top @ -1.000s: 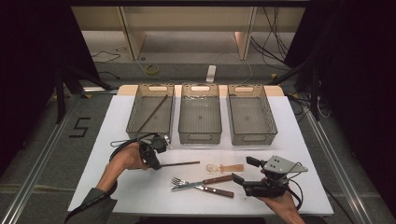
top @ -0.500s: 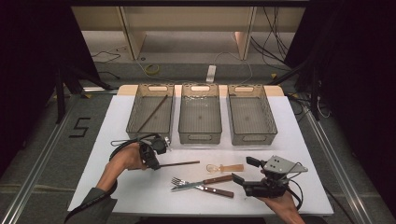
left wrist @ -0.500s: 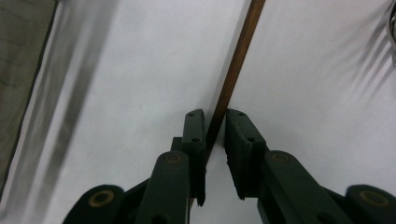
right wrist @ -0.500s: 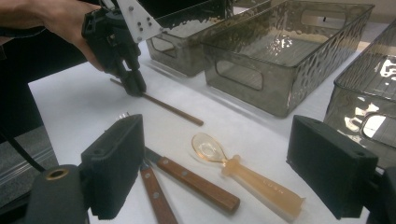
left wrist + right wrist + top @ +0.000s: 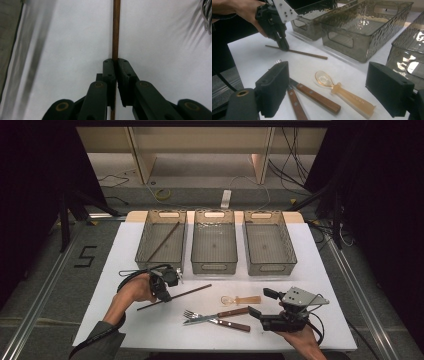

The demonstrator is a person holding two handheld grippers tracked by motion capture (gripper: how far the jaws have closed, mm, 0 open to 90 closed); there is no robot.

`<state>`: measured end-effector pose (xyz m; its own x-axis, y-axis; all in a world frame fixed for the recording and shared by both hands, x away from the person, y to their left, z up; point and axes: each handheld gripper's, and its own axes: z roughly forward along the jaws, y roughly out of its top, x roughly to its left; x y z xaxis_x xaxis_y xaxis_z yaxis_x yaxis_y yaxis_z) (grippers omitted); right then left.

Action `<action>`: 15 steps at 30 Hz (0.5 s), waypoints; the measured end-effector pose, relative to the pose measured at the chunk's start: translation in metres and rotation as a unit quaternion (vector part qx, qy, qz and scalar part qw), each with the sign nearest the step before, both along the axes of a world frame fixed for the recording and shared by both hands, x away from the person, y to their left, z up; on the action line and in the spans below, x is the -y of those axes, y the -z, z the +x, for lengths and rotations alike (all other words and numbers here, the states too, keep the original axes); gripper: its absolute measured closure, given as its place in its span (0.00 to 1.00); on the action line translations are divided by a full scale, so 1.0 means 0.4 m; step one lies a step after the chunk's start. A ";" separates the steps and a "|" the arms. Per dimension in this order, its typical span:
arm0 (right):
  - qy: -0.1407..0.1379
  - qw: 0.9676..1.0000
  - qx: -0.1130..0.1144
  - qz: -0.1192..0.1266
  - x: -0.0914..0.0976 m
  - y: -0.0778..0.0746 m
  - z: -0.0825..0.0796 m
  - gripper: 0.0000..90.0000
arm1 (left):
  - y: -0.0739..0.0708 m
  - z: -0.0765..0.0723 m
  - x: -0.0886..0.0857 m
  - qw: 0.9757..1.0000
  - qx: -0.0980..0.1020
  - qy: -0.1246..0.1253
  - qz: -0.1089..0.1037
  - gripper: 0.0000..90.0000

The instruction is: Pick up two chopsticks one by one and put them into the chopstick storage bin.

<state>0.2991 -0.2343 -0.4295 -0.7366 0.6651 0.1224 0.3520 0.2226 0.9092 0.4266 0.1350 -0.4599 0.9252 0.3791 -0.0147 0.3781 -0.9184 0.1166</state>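
Observation:
A thin brown chopstick (image 5: 192,291) lies slantwise on the white table (image 5: 320,270). My left gripper (image 5: 164,295) points down at its left part. Its jaws have just been closing with the stick between them, and in the left gripper view the pads pinch the chopstick (image 5: 116,30), so my left gripper (image 5: 115,62) is shut on it. My right gripper (image 5: 260,303) rests at the front right, held level, its jaws wide open with nothing gripped. Ahead of my right gripper (image 5: 332,82) lie a translucent amber spoon (image 5: 342,93), a fork (image 5: 200,315) and a wooden-handled knife (image 5: 225,322).
Three smoky plastic bins stand in a row at the back: the left bin (image 5: 157,264) holds another chopstick (image 5: 165,240); the middle bin (image 5: 215,267) and the right bin (image 5: 272,268) stand beside it. A cable loops from the left gripper.

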 end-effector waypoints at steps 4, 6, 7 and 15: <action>-0.001 1.000 -0.001 -0.001 0.000 0.000 0.000 0.22 | 0.000 0.001 -0.003 1.000 0.002 0.003 -0.003 0.94; -0.001 1.000 -0.002 -0.001 0.000 0.000 0.000 0.22 | 0.000 0.001 -0.003 1.000 0.002 0.004 -0.004 0.94; -0.001 1.000 -0.002 -0.001 0.000 0.000 0.000 0.22 | -0.001 0.001 -0.002 1.000 0.001 0.008 0.000 0.94; -0.001 1.000 0.000 0.000 0.000 0.000 0.000 0.22 | -0.035 -0.006 0.004 1.000 0.023 -0.008 -0.013 0.94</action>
<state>0.2989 -0.2345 -0.4293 -0.7380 0.6637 0.1218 0.3514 0.2240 0.9090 0.4242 0.1332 -0.4459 0.9191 0.3936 0.0168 0.3863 -0.9087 0.1581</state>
